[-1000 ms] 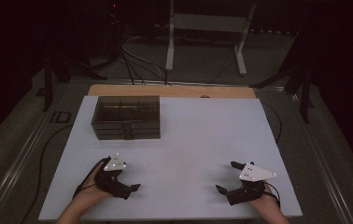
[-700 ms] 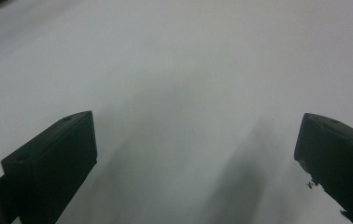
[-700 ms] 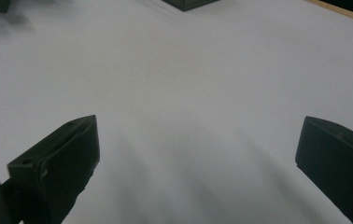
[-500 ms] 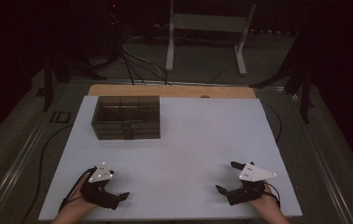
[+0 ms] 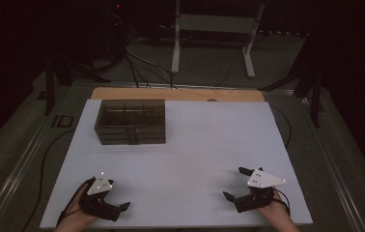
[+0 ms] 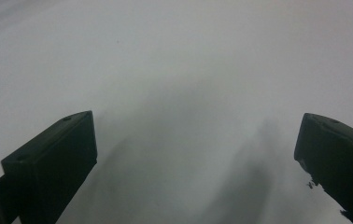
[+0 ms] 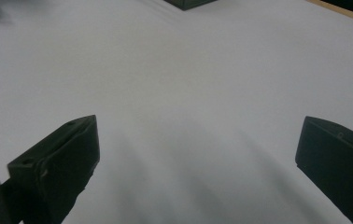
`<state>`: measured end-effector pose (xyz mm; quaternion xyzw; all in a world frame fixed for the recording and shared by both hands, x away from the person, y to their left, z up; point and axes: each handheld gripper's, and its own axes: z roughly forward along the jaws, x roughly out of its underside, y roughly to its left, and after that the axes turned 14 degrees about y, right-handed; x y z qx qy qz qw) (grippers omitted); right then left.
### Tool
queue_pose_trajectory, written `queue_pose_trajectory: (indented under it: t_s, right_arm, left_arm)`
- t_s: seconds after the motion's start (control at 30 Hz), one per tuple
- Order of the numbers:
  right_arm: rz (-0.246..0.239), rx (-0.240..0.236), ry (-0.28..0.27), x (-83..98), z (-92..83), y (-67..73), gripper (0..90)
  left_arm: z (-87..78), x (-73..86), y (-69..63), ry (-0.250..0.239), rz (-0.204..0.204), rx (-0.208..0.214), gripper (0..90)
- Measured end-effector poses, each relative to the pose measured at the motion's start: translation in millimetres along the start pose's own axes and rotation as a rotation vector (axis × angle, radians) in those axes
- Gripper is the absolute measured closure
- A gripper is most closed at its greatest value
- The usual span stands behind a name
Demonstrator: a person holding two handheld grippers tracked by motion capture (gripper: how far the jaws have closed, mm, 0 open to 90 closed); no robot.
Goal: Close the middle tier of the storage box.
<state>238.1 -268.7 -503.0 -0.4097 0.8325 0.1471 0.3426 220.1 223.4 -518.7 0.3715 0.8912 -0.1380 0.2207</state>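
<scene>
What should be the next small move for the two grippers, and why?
Probably the left gripper should move forward toward the dark compartment box. Both grippers rest near the front edge of the white table, jaws wide open and holding nothing, and the box stands far from them at the back left. The right gripper is farther from it, so it can wait.

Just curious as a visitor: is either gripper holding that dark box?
No, both the left gripper and the right gripper rest open near the table's front edge, far from the box.
</scene>
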Motion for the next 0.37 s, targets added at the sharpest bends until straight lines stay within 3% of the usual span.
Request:
queue_pose_trajectory:
  t_s: [0.37]
  right_arm:
    - [-0.001, 0.000, 0.007, 0.4, 1.4, -0.5, 0.1]
  left_arm:
    - [-1.0, 0.4, 1.4, -0.014, -0.009, 0.020, 0.0]
